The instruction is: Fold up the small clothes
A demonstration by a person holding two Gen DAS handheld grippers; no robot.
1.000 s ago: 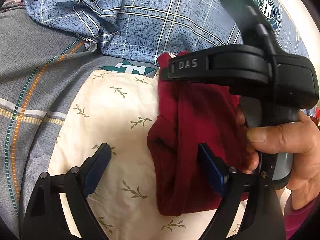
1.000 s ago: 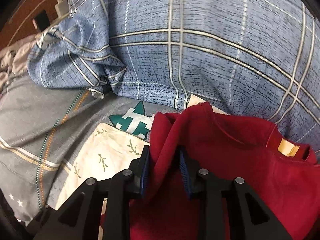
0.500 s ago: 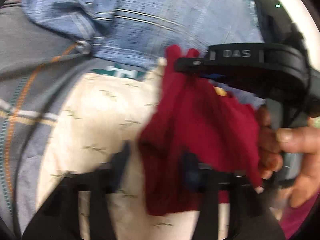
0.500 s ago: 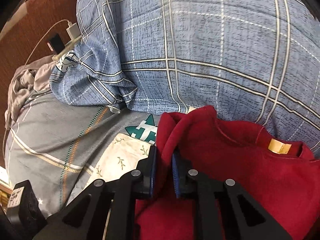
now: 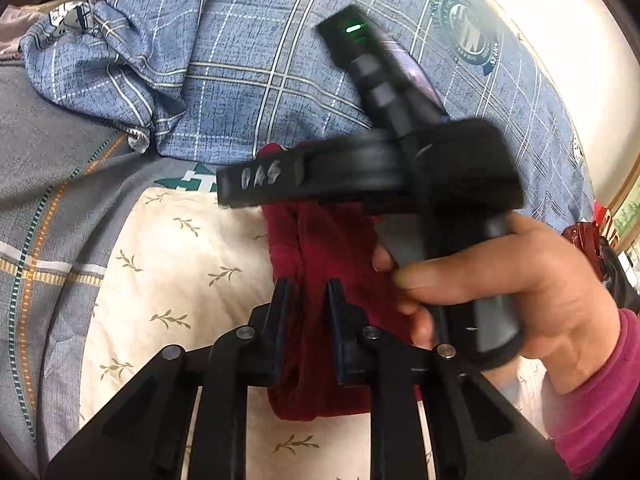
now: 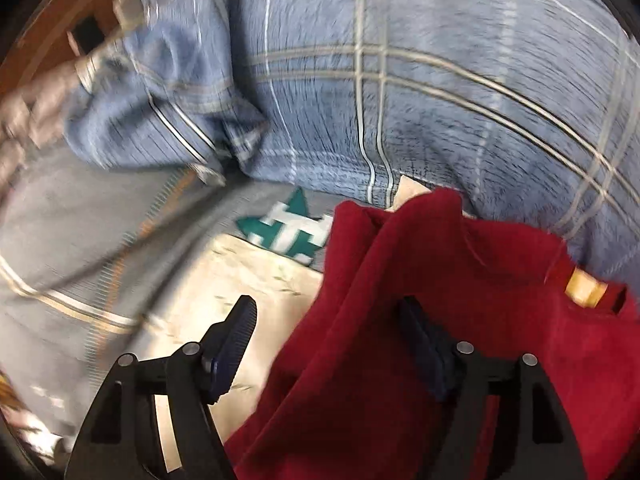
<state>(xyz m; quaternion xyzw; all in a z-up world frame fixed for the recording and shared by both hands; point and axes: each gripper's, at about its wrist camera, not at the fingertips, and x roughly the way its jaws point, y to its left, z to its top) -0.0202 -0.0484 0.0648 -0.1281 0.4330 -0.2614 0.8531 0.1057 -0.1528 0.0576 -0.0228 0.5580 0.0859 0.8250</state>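
A small dark red garment (image 5: 336, 248) lies bunched on a cream leaf-print cloth (image 5: 172, 264). My left gripper (image 5: 308, 292) is shut on a fold of the red garment near its left edge. In the left wrist view the right gripper's black body (image 5: 400, 168), held by a hand, hangs over the garment's far end. In the right wrist view my right gripper (image 6: 332, 320) is open, its jaws wide apart. The red garment (image 6: 460, 280) drapes over its right finger (image 6: 420, 332), and a tan label (image 6: 586, 288) shows at the collar.
A blue plaid quilt (image 5: 248, 60) is heaped behind the cloth, also filling the right wrist view (image 6: 400, 80). Grey patterned bedding (image 5: 52, 200) lies to the left. A phone and charger (image 6: 92, 32) sit at the far left on a brown surface.
My left gripper has closed from wide open onto a fold of the red garment. My right gripper, shut on the garment's edge before, has opened wide and let it go.
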